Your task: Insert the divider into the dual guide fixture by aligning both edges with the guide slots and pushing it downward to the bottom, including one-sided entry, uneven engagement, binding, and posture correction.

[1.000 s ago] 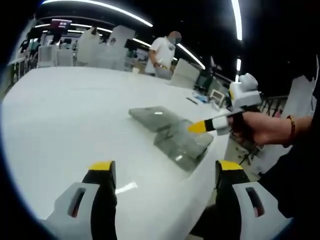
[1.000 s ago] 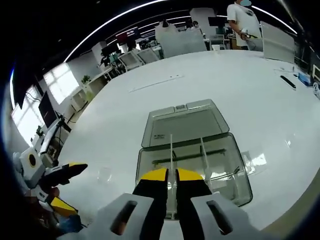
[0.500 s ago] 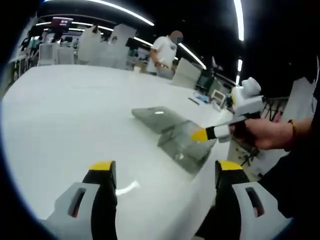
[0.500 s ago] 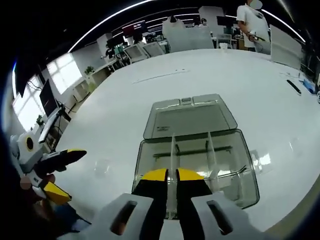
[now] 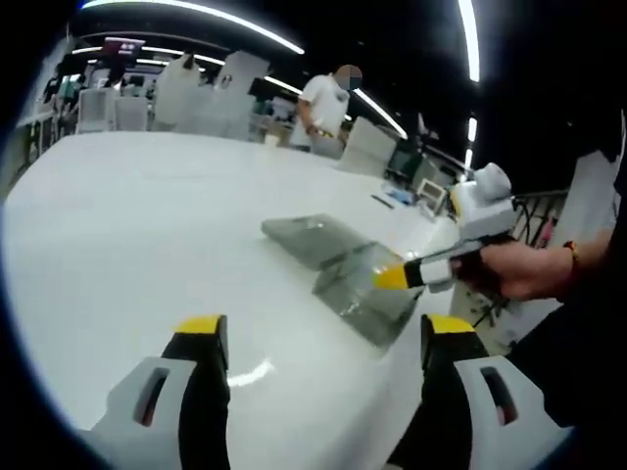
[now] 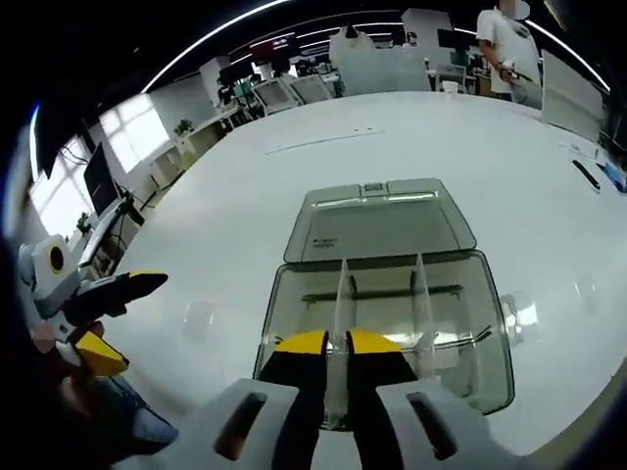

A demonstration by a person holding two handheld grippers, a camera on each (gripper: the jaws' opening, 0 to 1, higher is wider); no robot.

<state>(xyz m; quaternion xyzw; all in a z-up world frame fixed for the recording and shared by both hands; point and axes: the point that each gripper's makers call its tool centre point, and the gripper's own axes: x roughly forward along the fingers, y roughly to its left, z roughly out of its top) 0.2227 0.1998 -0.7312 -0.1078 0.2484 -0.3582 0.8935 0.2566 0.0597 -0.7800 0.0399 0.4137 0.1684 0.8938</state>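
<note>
The divider (image 6: 338, 328) is a thin clear plate. It stands on its edge inside the clear box (image 6: 384, 333), toward the box's left side. The right gripper (image 6: 327, 345) has its two yellow-tipped jaws squeezed tight on the near end of the divider. A second clear plate (image 6: 422, 315) stands in the box to the right of it, apart from the first. The plates are see-through, so it is hard to tell how deep the held one sits in its slots.

The box's lid (image 6: 382, 220) lies flat on the far side, touching the box. Both rest on a big white table (image 6: 245, 206), near its edge.

In the left gripper view, the left gripper (image 5: 318, 338) hangs over the table with its jaws wide apart and nothing between them. The box (image 5: 364, 286) is ahead of it, and the right gripper (image 5: 392, 278) reaches in over the box, held by a hand (image 5: 519, 269).

A person (image 6: 509, 44) in a white shirt stands at the far end of the table.
</note>
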